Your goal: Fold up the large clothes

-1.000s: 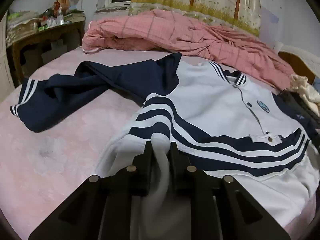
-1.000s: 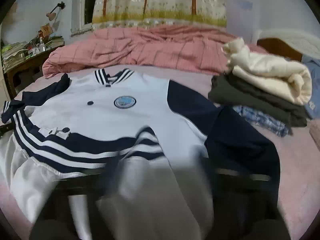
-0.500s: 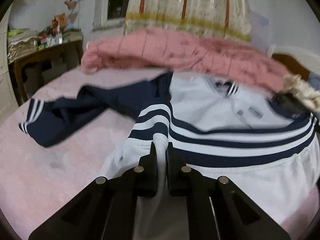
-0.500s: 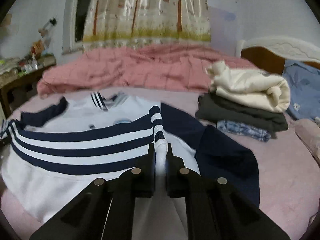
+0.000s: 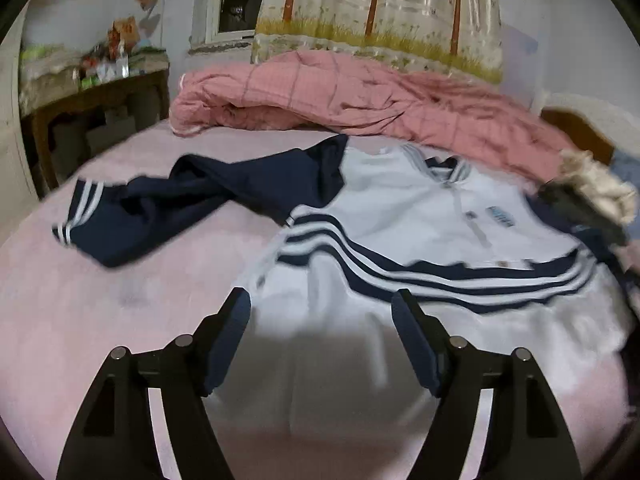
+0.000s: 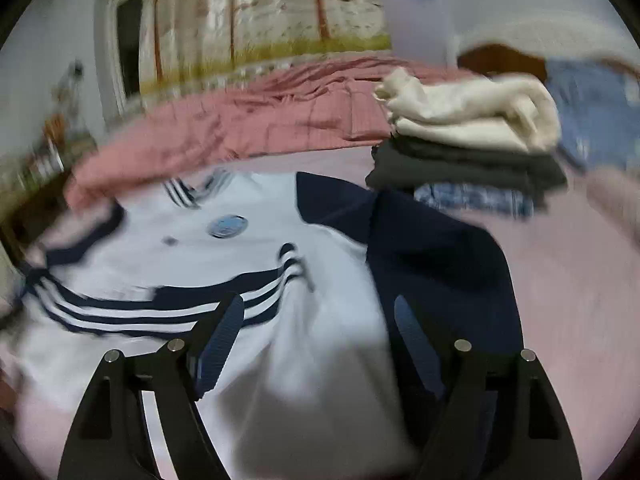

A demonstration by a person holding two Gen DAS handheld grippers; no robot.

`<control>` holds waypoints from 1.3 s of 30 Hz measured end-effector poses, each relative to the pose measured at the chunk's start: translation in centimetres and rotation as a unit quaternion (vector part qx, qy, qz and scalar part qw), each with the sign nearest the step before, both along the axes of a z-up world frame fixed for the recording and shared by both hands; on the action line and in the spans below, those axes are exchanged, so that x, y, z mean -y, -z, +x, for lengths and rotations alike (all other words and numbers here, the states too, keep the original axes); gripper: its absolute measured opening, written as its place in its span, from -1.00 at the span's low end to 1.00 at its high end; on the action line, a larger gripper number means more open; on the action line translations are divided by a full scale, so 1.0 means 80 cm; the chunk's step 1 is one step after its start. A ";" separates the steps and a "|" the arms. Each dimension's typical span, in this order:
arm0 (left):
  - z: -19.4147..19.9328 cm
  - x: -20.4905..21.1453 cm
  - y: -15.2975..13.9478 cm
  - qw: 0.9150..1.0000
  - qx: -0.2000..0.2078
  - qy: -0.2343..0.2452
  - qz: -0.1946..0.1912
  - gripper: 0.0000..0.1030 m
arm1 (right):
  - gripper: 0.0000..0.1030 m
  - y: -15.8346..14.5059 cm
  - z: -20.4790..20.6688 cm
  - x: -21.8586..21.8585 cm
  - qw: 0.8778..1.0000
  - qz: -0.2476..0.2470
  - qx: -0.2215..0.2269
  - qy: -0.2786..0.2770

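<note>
Jacket (image 5: 400, 216) lies flat on bed (image 5: 80, 312), just ahead of both tongs, hem end nearest. One sleeve (image 5: 192, 204) extends ahead-left of left tongs (image 5: 321, 308). Quilt (image 5: 360, 96) behind jacket. Folded clothes stack (image 6: 472, 140) ahead-right of right tongs (image 6: 318, 312). Table (image 5: 96, 96) far left.

Pink bed (image 5: 120, 320) carries everything. White-and-navy striped jacket (image 5: 400, 216) lies spread on it right ahead of both grippers, one navy sleeve (image 5: 168, 212) flung out left of the left gripper. Rumpled pink checked quilt (image 5: 360, 96) lies beyond the jacket; stack of folded clothes (image 6: 468, 144) ahead-right of the right gripper.
</note>
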State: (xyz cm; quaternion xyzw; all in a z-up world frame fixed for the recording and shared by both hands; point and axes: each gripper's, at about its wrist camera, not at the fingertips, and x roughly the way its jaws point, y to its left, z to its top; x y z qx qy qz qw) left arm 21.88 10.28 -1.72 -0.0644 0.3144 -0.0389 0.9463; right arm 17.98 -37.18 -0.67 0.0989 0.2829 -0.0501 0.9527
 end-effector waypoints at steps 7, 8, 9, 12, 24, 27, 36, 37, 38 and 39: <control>-0.009 -0.025 0.052 0.993 -0.086 -0.012 -0.083 0.57 | 0.55 0.042 -0.060 0.001 0.991 0.098 -0.084 -0.021; -0.006 -0.025 0.055 0.991 -0.095 -0.016 -0.089 0.55 | 0.53 0.047 -0.061 0.000 0.993 0.082 -0.086 0.006; -0.005 -0.025 0.054 0.990 -0.103 -0.019 -0.094 0.54 | 0.52 0.052 -0.061 0.003 0.993 0.075 -0.085 0.032; -0.005 -0.026 0.051 0.990 -0.090 -0.018 -0.112 -0.45 | 0.55 0.057 -0.064 0.005 0.992 0.091 -0.061 0.061; -0.042 -0.026 0.031 0.995 -0.049 -0.088 -0.012 -0.92 | -0.82 0.014 -0.057 0.002 0.999 -0.025 -0.016 0.036; -0.024 -0.030 0.057 0.993 -0.083 -0.081 -0.014 -0.91 | -0.82 0.045 -0.039 0.019 0.997 0.009 -0.070 0.037; -0.051 -0.025 0.031 0.997 -0.003 -0.074 0.023 -0.12 | 0.15 0.041 -0.067 0.007 0.996 -0.039 -0.061 0.057; -0.057 -0.022 0.022 0.996 0.018 -0.078 0.034 -0.04 | 0.24 0.034 -0.074 0.002 0.996 -0.055 -0.052 0.055; -0.063 -0.017 0.011 0.995 0.041 -0.076 0.045 0.06 | 0.36 0.028 -0.082 -0.002 0.995 -0.070 -0.043 0.053; -0.067 -0.010 0.002 0.995 0.058 -0.070 0.052 0.12 | 0.42 0.020 -0.088 -0.006 0.995 -0.084 -0.032 0.051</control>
